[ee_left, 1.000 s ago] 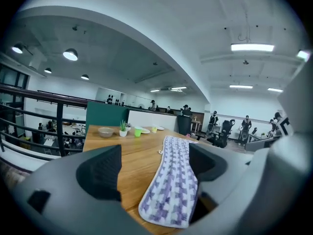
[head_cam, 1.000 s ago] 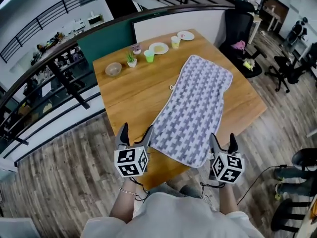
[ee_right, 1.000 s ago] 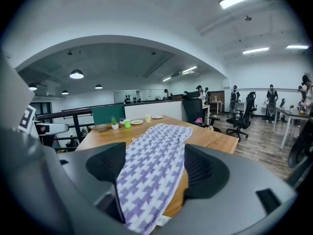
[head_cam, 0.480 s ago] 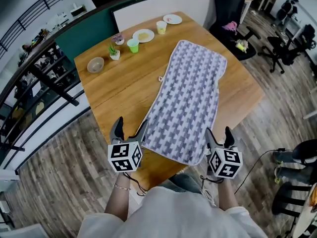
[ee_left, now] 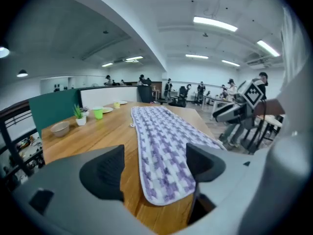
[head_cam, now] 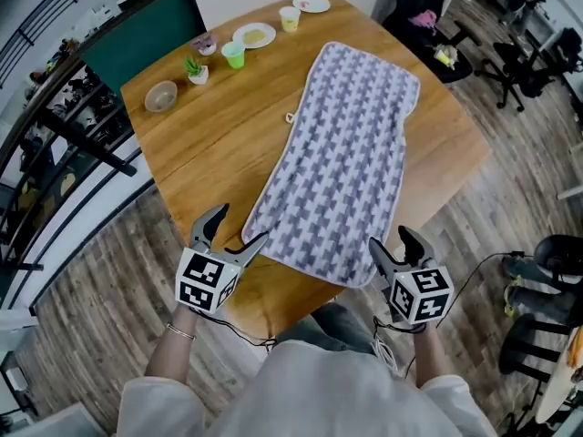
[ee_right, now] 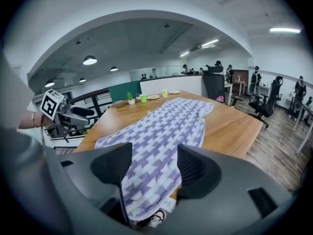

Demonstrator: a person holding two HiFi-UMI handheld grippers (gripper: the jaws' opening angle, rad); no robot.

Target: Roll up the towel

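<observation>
1. Towel end nearest me shows between the jaws of my left hand-held gripper, which are wide apart and closing, pads not touching it.
2. My right hand-held gripper is closing too, with the near right corner between its jaws, ungripped.
3. It lies flat, lengthwise on the wooden surface.
4. A bowl and a green cup stand at the far end.

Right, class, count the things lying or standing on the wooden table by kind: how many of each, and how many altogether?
Towel: 1
Bowl: 1
Potted plants: 2
Cups: 2
Plates: 2
Total: 8
</observation>
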